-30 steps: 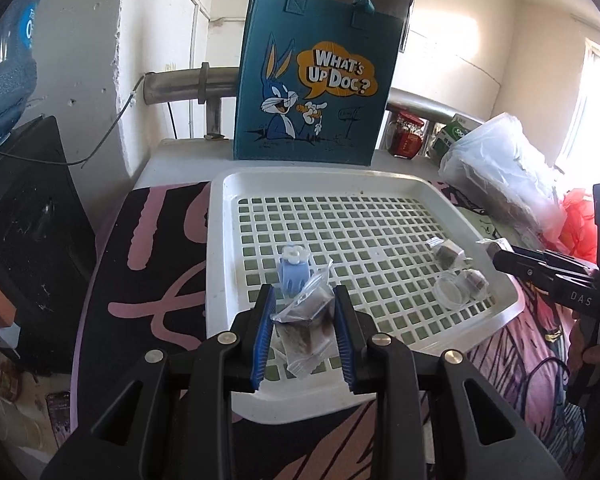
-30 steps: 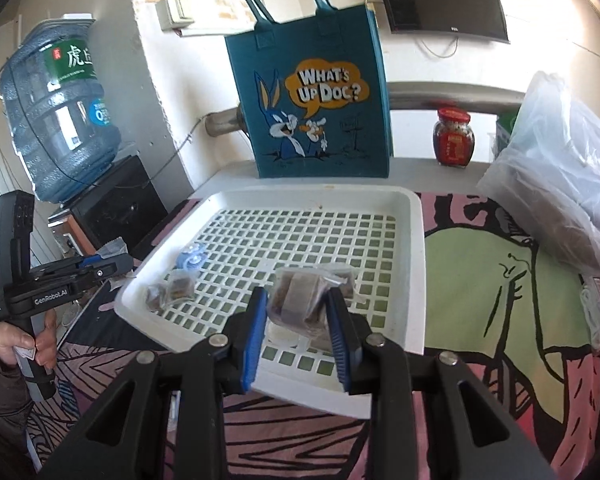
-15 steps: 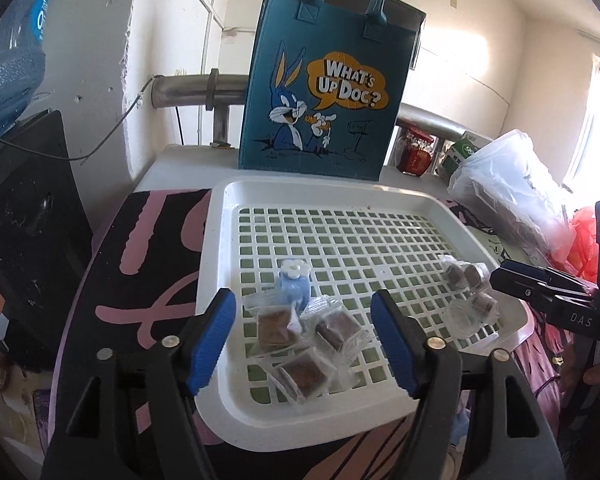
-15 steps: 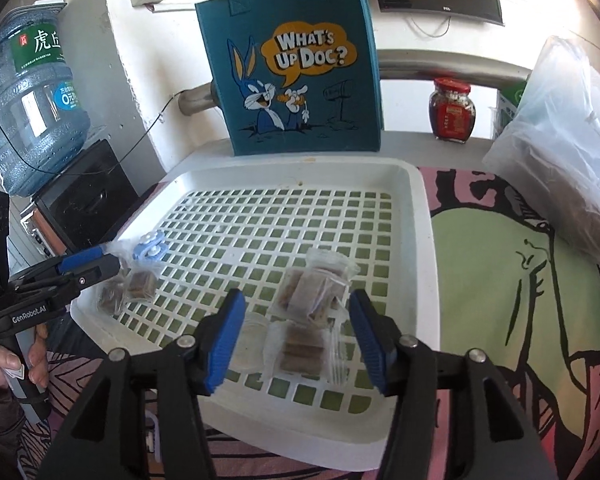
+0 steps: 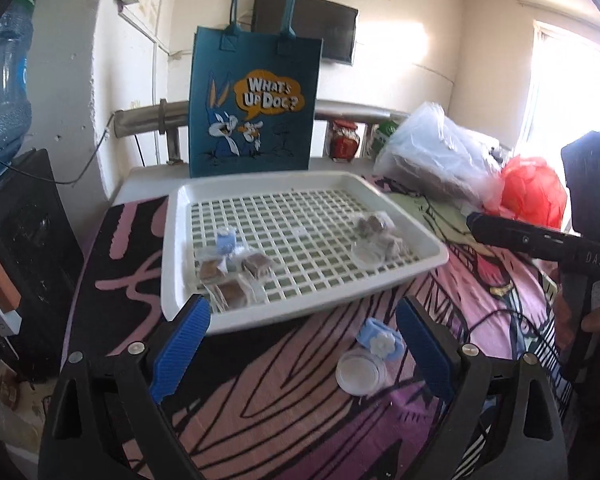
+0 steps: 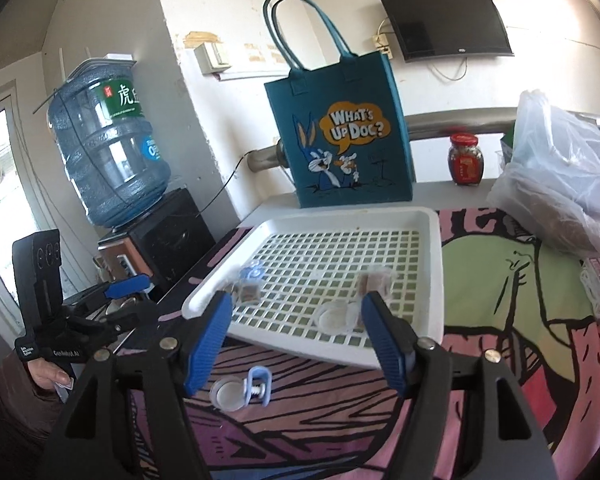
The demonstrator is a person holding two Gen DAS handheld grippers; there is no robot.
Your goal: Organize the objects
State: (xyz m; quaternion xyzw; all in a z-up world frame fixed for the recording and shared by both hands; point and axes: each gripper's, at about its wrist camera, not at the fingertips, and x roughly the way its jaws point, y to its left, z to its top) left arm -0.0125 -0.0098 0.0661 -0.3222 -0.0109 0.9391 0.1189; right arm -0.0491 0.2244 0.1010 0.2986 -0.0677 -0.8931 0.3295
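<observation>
A white grid tray (image 5: pixel 173 264) sits on the patterned cloth. In its near-left corner lie wrapped brown snack packets (image 5: pixel 232 278) beside a blue clip (image 5: pixel 226 242). More packets (image 6: pixel 374 284) and a clear round lid (image 6: pixel 332 318) lie at its near right. In front of the tray, on the cloth, are a blue flower clip (image 5: pixel 382 344) and a clear round container (image 5: pixel 360 372). My left gripper (image 5: pixel 302 350) hangs back from the tray, its jaws opening with nothing between them. My right gripper (image 6: pixel 298 340) is likewise drawn back, its jaws opening and empty.
A blue cartoon tote bag (image 5: pixel 256 108) stands behind the tray. A red jar (image 6: pixel 466 160) and a full plastic bag (image 6: pixel 560 176) are at the back right, with a red bag (image 5: pixel 534 192) nearby. A water bottle (image 6: pixel 108 152) on a black cabinet stands to the left.
Both grippers were shut on snack packets over the tray. They let go, opened wide and drew back toward me. The packets now lie in the tray.
</observation>
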